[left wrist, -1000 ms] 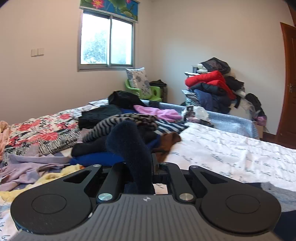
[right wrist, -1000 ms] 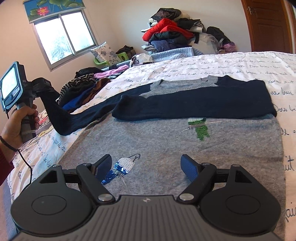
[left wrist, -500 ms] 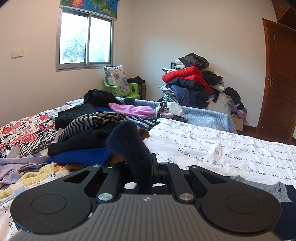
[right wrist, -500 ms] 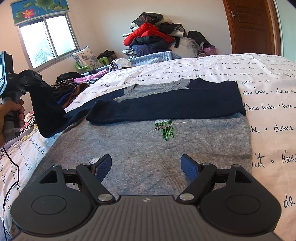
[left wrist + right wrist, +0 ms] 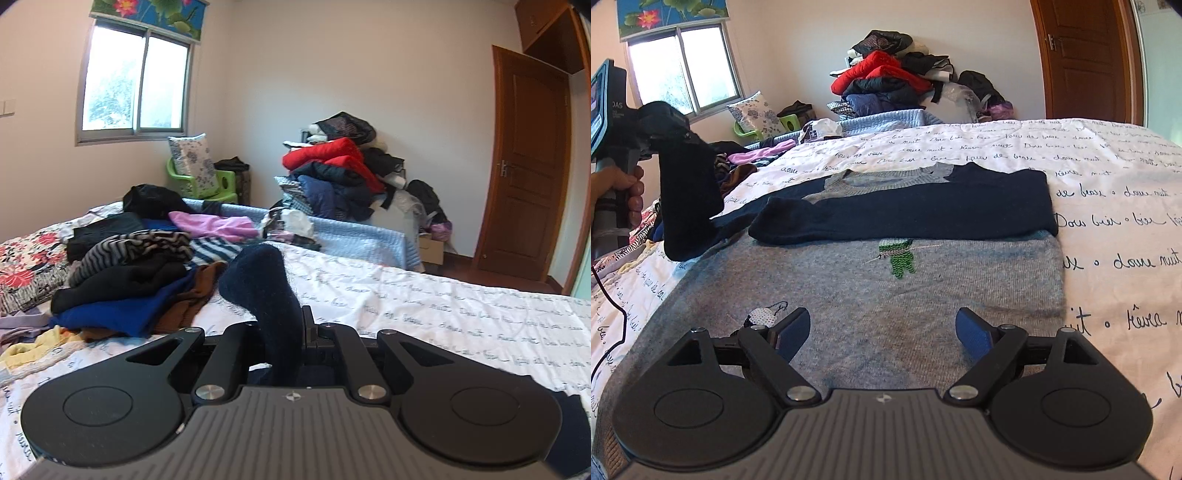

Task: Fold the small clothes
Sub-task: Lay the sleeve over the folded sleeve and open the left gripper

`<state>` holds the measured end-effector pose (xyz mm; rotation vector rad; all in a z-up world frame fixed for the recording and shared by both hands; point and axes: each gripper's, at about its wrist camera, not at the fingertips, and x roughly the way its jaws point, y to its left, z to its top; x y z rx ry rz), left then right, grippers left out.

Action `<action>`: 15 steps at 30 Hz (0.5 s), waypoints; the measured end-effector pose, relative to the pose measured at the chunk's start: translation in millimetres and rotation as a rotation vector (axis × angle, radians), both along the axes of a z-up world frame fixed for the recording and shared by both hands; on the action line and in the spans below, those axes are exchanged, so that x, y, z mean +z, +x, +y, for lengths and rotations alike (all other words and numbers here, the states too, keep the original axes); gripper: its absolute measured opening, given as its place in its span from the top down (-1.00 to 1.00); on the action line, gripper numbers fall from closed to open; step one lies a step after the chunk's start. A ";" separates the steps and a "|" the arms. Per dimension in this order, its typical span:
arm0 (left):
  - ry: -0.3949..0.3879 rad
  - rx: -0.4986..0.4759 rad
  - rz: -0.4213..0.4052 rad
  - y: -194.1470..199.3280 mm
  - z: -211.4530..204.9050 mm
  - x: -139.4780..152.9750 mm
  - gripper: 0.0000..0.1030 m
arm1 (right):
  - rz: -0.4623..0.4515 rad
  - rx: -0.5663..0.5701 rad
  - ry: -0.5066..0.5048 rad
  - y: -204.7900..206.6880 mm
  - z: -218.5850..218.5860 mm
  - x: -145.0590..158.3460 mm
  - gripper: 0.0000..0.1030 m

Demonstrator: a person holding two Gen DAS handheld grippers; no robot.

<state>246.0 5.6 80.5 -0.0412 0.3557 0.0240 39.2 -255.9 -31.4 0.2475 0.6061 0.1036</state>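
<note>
A small grey sweater with navy sleeves lies flat on the white lettered bedsheet. Its right sleeve is folded across the chest. My left gripper is shut on the navy left sleeve cuff and holds it up above the bed; in the right wrist view the lifted sleeve hangs at the left. My right gripper is open and empty, low over the sweater's lower part.
A heap of unfolded clothes lies on the bed's left side. A blue quilt and a pile of jackets stand at the far end. A green chair is under the window, a wooden door at right.
My left gripper has carried the sleeve cuff rightward and higher, toward the sweater body. My right gripper has shifted slightly to the right over the grey fabric and stays open.
</note>
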 end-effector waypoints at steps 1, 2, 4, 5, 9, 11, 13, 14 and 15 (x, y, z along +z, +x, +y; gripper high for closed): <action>-0.007 -0.014 0.001 -0.3 -6.2 0.4 0.80 | 0.000 0.000 0.000 0.0 0.0 0.0 -0.68; -0.011 -0.026 0.003 -0.5 -11.3 0.4 0.80 | 0.000 -0.002 0.000 -0.1 -0.8 -0.4 -0.68; -0.012 -0.052 0.004 -2.1 -24.6 -1.3 0.80 | 0.000 -0.003 0.004 -1.6 -3.1 -0.9 -0.68; -0.011 -0.068 0.007 -2.5 -31.4 -2.4 0.80 | -0.001 -0.003 0.005 -2.1 -3.6 -1.0 -0.68; -0.012 -0.122 0.015 -3.5 -60.5 -9.4 0.80 | -0.001 -0.007 0.008 -3.9 -6.4 -1.7 -0.68; -0.011 -0.142 0.016 -2.7 -73.2 -12.2 0.80 | 0.000 -0.010 0.007 -4.7 -7.9 -1.9 -0.68; -0.016 -0.162 0.020 -0.9 -84.5 -14.9 0.80 | 0.000 -0.017 0.009 -6.3 -10.8 -2.3 -0.68; -0.016 -0.173 0.021 -0.9 -91.1 -15.9 0.80 | -0.001 -0.020 0.010 -7.2 -12.4 -2.5 -0.68; -0.016 -0.184 0.021 -1.1 -96.9 -16.9 0.80 | 0.000 -0.024 0.011 -8.7 -14.3 -2.9 -0.68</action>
